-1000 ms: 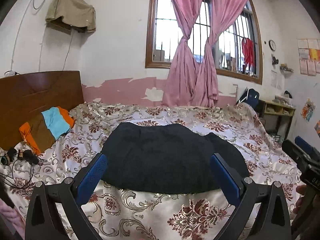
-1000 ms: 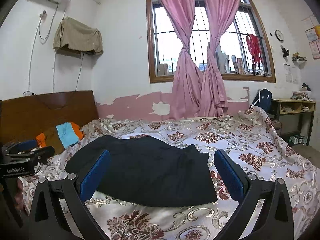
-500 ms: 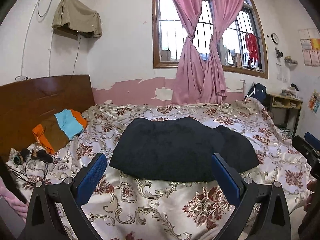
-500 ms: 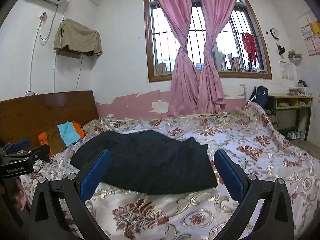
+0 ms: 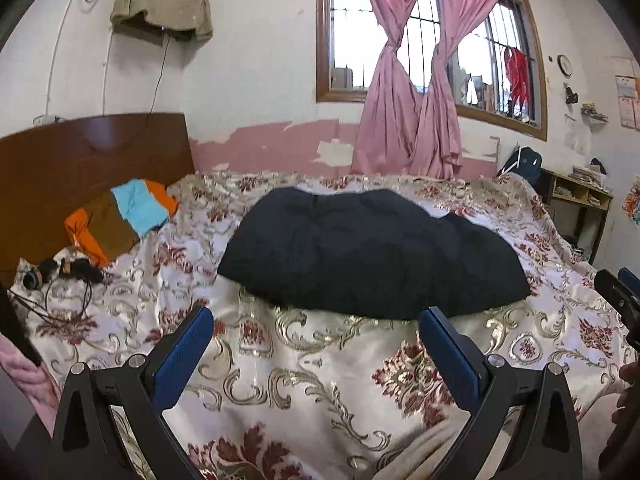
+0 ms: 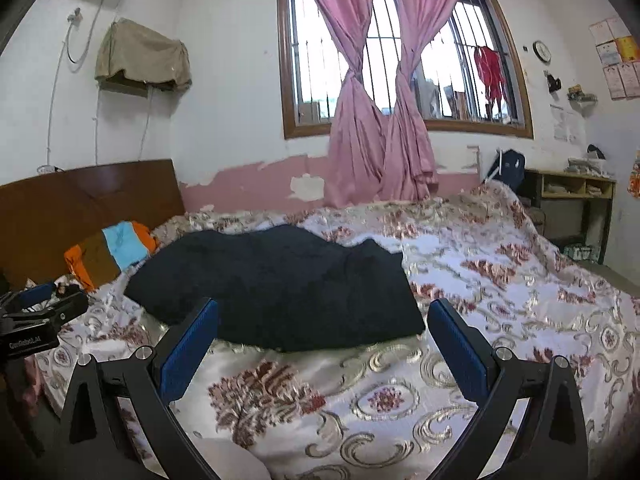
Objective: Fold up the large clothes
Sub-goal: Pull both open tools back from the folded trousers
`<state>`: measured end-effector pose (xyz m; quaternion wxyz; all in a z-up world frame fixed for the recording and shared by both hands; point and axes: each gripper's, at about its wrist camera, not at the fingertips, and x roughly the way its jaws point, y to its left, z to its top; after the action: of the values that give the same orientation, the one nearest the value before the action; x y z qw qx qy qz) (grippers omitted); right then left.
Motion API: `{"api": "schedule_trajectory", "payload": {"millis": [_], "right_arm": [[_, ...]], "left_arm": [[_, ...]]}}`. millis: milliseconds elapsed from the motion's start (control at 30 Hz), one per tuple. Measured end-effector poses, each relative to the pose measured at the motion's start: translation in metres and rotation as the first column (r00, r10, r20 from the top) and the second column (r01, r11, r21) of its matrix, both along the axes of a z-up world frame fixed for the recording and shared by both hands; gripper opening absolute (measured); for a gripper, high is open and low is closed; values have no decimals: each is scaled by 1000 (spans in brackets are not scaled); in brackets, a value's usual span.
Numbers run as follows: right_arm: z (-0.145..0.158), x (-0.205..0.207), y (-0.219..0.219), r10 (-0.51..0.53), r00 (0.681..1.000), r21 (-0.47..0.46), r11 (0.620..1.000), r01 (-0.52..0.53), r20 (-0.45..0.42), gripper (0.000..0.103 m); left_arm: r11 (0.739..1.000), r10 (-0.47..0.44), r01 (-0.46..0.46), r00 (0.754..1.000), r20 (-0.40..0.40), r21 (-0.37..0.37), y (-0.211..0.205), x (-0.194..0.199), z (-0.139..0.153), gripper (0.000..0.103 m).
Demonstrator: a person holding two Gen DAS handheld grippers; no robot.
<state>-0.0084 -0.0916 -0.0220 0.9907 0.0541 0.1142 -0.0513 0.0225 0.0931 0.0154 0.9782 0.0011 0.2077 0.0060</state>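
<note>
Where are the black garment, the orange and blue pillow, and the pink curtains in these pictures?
black garment [image 5: 372,252], left wrist view, middle of the cloth.
orange and blue pillow [image 5: 120,220], left wrist view, the brown and blue middle.
pink curtains [image 6: 380,136], right wrist view, near the tied part.

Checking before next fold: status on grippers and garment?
Left gripper open, empty. Right gripper open, empty. Black garment lies folded on the floral bedspread, untouched. Nothing between grippers and garment.
</note>
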Motion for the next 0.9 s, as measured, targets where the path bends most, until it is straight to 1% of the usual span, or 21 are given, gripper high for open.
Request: {"api": "schedule_trajectory", "payload": {"millis": [100,233,333,600,900], "right_arm": [[-8,4,0,5,1000,-3,1000,-5,-19,102],[-17,8,2,14,999,-14,1000,-14,-35,102],[-24,10,0,19,999,-1,1000,-19,-47,102],[-37,15,-6,12,997,12,1000,-11,-76,102],[-42,20,-10,4,996,22,1000,-2,-94,102]], "left_arm": [[1000,10,-10,1000,-12,5,4,3,-8,103],[1000,15,-15,1000,-9,10,7,4,-16,103],[1000,18,-18,1000,-15,23,6,7,-20,103],[999,7,-7,1000,-17,39,3,9,-24,103],[999,2,-2,1000,-17,53,0,9,-24,103]]}}
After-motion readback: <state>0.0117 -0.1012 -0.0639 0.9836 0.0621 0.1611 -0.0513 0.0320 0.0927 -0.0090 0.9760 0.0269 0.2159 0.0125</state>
